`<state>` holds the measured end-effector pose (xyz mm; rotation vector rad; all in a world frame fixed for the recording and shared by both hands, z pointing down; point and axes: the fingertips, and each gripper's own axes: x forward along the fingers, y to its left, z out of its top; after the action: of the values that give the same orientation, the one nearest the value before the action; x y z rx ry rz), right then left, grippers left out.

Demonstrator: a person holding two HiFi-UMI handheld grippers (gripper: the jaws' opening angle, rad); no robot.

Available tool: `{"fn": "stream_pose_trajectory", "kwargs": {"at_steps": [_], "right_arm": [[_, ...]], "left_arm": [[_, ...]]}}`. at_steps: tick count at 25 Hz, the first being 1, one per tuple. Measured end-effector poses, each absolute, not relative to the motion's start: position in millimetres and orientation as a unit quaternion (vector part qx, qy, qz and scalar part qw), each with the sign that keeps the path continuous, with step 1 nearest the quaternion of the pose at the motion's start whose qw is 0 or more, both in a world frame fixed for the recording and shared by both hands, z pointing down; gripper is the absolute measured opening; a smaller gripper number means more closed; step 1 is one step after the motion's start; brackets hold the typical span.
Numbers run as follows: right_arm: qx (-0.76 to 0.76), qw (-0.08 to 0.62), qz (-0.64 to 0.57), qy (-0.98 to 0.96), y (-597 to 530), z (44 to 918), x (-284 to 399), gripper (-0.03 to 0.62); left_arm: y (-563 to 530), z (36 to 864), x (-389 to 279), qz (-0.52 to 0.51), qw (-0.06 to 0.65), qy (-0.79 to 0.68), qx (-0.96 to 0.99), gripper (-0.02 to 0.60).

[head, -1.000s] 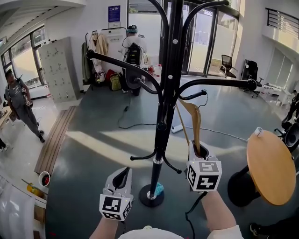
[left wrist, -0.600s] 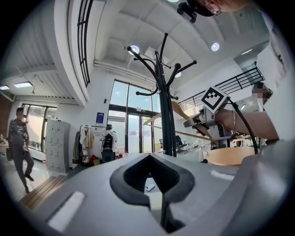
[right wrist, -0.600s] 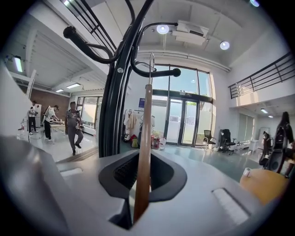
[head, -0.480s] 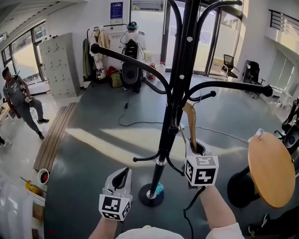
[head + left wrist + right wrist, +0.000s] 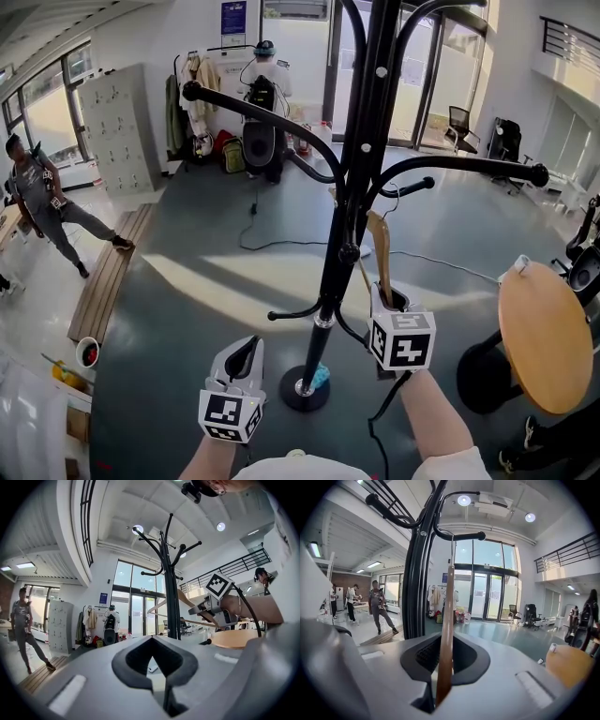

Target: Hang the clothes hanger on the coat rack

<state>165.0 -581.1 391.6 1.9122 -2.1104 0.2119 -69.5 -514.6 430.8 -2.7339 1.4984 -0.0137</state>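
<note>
The black coat rack (image 5: pixel 352 187) rises in front of me, with its round base (image 5: pixel 302 389) on the grey floor. My right gripper (image 5: pixel 394 302) is shut on the lower end of a wooden clothes hanger (image 5: pixel 380 248), just right of the pole. The hanger's wire hook (image 5: pixel 396 195) sits close under a short knobbed arm (image 5: pixel 405 185); contact cannot be judged. In the right gripper view the wood strip (image 5: pixel 447 620) stands upright between the jaws, beside the pole (image 5: pixel 417 573). My left gripper (image 5: pixel 246 349) hangs low left of the base, shut and empty, facing the rack (image 5: pixel 171 597).
A round wooden table (image 5: pixel 544 337) stands close on the right. A person (image 5: pixel 37 202) steps about at the far left by a wooden bench (image 5: pixel 103 281). Another person (image 5: pixel 264 70) stands at the back near hung clothes. A cable (image 5: pixel 281 248) lies across the floor.
My right gripper has carried the hanger leftward, closer to the rack's pole and under the short arm. The left gripper has stayed in place. The person at the left has stepped wider.
</note>
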Motion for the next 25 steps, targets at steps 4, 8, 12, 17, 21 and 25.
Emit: {"fn": "stream_pose_trajectory", "kwargs": {"at_steps": [4,8,12,17,21,25], "right_arm": [[0.664,0.138,0.071,-0.732,-580.2,395.0,170.0,0.057],[0.667,0.132,0.068,-0.73,-577.4,396.1,172.0,0.059],[0.666,0.111,0.064,-0.734,-572.1,388.9,166.0,0.093],[0.656,0.067,0.06,-0.75,-559.4,380.0,159.6,0.226],[0.657,0.038,0.052,-0.751,-544.6,367.4,166.7,0.244],[0.656,0.023,0.026,-0.754,-522.1,355.5,172.4,0.233]], "left_arm": [[-511.8,433.9,-70.8,-0.006,0.009,0.486,-0.874,0.0],[-505.4,435.3,-69.5,-0.01,0.007,0.484,-0.875,0.0],[-497.8,433.4,-71.2,-0.01,0.01,0.484,-0.875,0.0],[-490.3,428.7,-72.0,-0.005,0.015,0.487,-0.873,0.0],[-484.2,425.9,-72.4,-0.003,0.01,0.493,-0.87,0.0],[-473.0,426.6,-68.1,0.0,0.011,0.493,-0.87,0.0]]}}
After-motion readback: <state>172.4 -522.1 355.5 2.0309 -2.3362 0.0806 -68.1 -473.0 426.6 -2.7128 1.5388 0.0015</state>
